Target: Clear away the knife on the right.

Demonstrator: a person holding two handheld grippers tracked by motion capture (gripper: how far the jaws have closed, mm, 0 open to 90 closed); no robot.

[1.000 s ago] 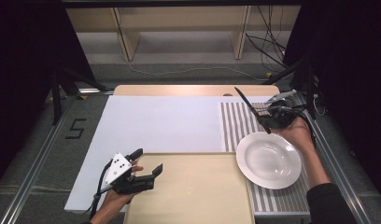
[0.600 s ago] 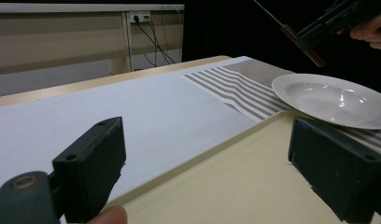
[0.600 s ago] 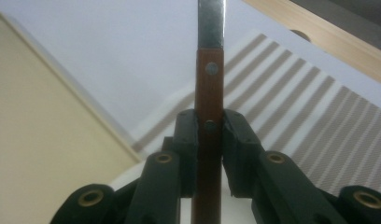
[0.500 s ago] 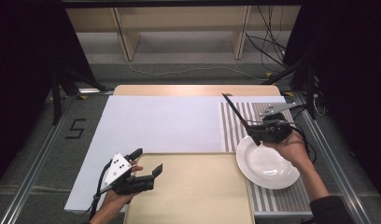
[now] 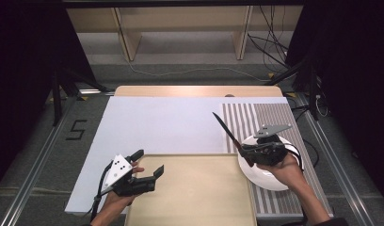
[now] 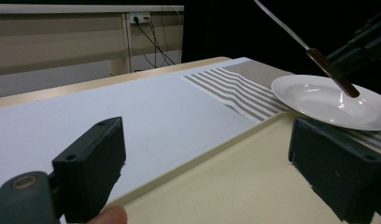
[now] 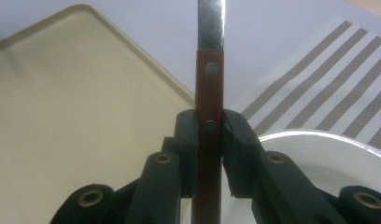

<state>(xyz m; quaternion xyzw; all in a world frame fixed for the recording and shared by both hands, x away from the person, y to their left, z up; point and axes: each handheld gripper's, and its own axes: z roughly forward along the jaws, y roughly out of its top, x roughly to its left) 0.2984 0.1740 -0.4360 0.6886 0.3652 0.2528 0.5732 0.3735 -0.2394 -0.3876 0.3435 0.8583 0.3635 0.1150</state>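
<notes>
knife [image 5: 231, 137]: wooden handle clamped between the jaws of the right tool [image 5: 248, 153], blade pointing up and away from it, over the white plate [image 5: 270, 179]'s left rim; left tool [image 5: 150, 168]: jaws wide apart, nothing between them, over the beige tray [image 5: 199, 197]'s near-left corner

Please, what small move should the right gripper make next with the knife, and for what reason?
Probably carry the knife a little further left, over the beige tray, then lower it. The right gripper is shut on the brown handle and hangs above the near edge of the white plate; the blade already points toward the tray side. The left gripper waits open at the tray's left edge.
</notes>
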